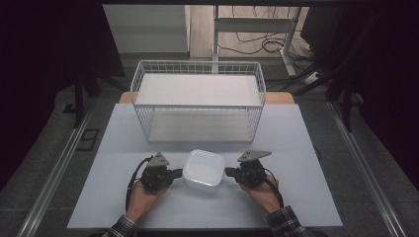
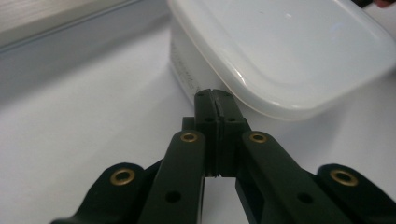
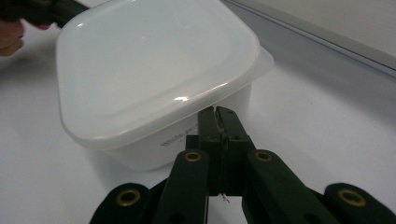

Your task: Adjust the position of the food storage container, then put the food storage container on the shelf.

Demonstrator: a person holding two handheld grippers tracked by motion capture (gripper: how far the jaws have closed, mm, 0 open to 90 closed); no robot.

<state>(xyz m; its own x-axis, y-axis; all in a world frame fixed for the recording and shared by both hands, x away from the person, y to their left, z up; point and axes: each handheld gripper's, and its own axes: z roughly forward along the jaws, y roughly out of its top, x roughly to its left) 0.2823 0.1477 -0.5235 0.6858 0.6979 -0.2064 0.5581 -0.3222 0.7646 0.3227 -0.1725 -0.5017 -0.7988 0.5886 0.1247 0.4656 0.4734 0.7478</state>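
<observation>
Container walls sit right at my fingertips: the white lidded plastic container rests on the table between my two grippers. My left gripper has its jaws pressed together, empty, tips just under the lid's rim. My right gripper is likewise clenched on nothing, tips against the opposite wall. Beyond them stands a white wire basket

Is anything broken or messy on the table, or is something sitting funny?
Nothing stands out. The square white plastic container sits flat on the white table with its lid on, no cracks or spills visible. The white wire basket stands upright behind it. The left gripper and right gripper, jaws shut, sit at opposite sides of the container.
</observation>
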